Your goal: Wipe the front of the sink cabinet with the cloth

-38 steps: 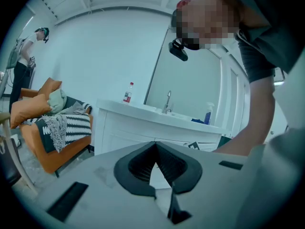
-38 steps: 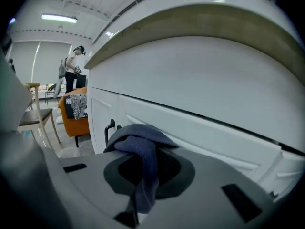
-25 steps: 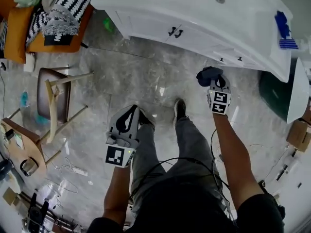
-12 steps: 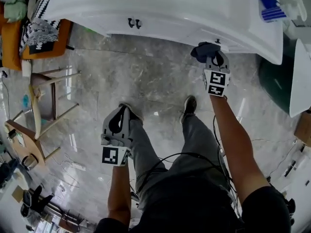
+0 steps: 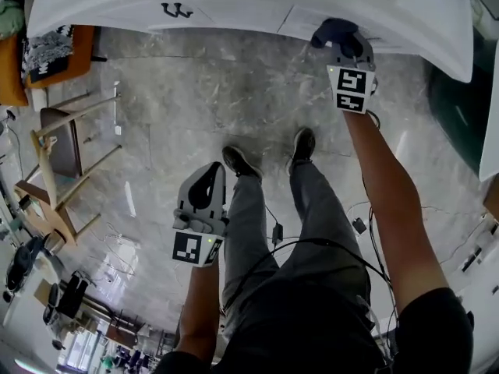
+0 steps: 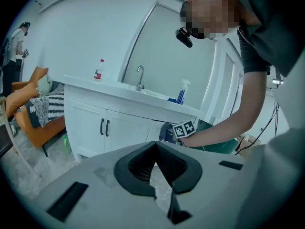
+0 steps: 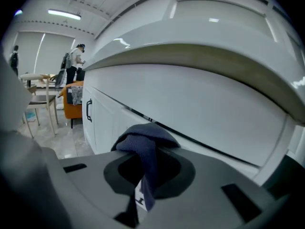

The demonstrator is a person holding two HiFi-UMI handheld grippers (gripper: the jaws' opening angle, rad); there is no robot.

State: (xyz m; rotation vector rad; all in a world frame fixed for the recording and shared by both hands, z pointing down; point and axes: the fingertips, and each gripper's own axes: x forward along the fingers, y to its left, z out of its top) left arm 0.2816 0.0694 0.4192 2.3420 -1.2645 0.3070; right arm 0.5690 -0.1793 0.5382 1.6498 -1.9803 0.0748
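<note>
The white sink cabinet [image 5: 234, 6] spans the top of the head view, with a pair of black door handles [image 5: 177, 10]. My right gripper [image 5: 337, 36] is shut on a dark blue cloth [image 5: 330, 29] and holds it up against the cabinet front, right of the doors. In the right gripper view the cloth [image 7: 143, 149] bunches out of the jaws just below a dark seam in the white front [image 7: 200, 113]. My left gripper [image 5: 204, 189] hangs low over the floor, apart from the cabinet, jaws shut with nothing between them. In the left gripper view the cabinet [image 6: 112, 125] stands ahead.
Wooden chairs [image 5: 58, 150] stand on the grey marble floor [image 5: 195, 92] at left, with an orange seat and striped cushion [image 5: 47, 53] behind. A dark green bin [image 5: 448, 107] sits right of the cabinet. Cables [image 5: 273, 232] trail near the person's feet. A faucet [image 6: 139, 75] and bottles top the counter.
The person has stepped closer to the cabinet. My right gripper has carried the cloth up to the cabinet front. The left gripper has stayed low over the floor.
</note>
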